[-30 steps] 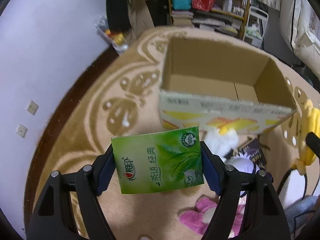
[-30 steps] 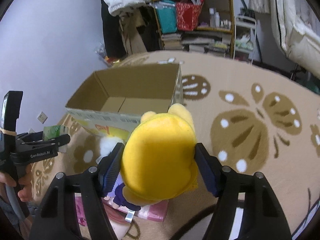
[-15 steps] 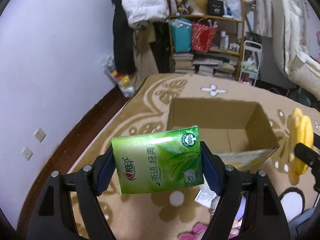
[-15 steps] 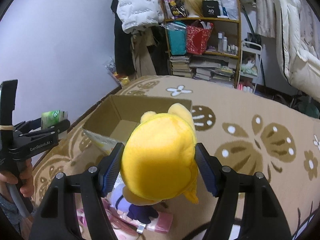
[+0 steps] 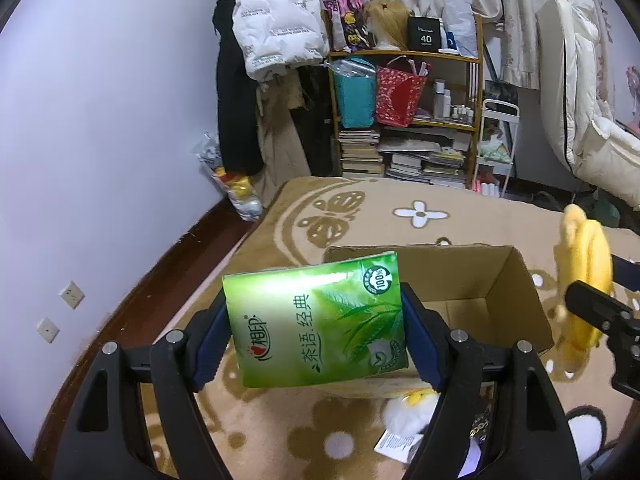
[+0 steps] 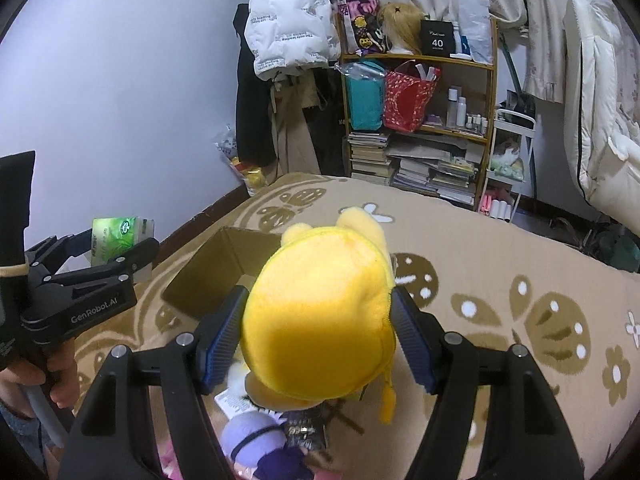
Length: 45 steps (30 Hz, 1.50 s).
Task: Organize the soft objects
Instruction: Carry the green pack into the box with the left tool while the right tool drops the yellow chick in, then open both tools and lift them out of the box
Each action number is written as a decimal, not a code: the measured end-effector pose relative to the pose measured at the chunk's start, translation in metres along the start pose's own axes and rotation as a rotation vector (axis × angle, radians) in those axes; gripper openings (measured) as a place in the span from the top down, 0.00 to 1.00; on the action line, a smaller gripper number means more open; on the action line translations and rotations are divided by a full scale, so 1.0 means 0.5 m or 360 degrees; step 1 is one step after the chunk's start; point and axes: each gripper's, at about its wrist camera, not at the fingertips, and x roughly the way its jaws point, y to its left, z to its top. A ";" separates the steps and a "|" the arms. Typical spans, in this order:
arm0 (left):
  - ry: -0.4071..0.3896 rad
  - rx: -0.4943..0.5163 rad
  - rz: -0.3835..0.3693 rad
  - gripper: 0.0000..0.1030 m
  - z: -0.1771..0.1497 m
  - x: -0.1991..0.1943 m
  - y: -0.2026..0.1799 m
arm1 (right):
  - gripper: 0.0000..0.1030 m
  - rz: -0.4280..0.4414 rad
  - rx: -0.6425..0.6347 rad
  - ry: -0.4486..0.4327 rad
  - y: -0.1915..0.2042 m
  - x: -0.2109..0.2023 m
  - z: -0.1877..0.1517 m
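My left gripper (image 5: 316, 334) is shut on a green pack of tissues (image 5: 316, 320), held in the air in front of an open cardboard box (image 5: 508, 280) on the rug. In the right wrist view the same pack (image 6: 116, 238) shows at the far left, in the left gripper (image 6: 120, 254). My right gripper (image 6: 316, 338) is shut on a yellow plush toy (image 6: 320, 316), lifted above the rug beside the box (image 6: 212, 276). That toy (image 5: 584, 280) also appears at the right edge of the left wrist view. Below it lie a purple plush (image 6: 256, 448) and a white plush (image 5: 408, 414).
A beige patterned rug (image 6: 520, 280) covers the floor. At the back stand a wooden shelf (image 5: 408, 120) with bags and stacked books, hanging coats (image 5: 276, 32) and a white cart (image 5: 496, 148). A white wall (image 5: 100, 120) runs along the left. A hand (image 6: 52, 376) holds the left gripper's handle.
Both grippers have risen and tipped upward with their loads still held. The box has slid lower in both views and the shelf and coats have come into sight.
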 end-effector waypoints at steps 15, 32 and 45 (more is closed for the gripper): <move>0.0077 -0.0009 -0.0047 0.26 0.009 0.093 -0.009 | 0.25 0.0180 0.0003 -0.0094 0.026 0.071 0.063; 0.0104 0.0094 -0.0006 0.09 -0.014 0.140 -0.037 | 0.12 0.0119 0.0058 0.0063 -0.024 0.148 0.011; 0.0120 0.0070 0.0040 0.01 -0.006 0.097 -0.022 | 0.00 0.0078 0.0116 0.0051 -0.026 0.108 0.007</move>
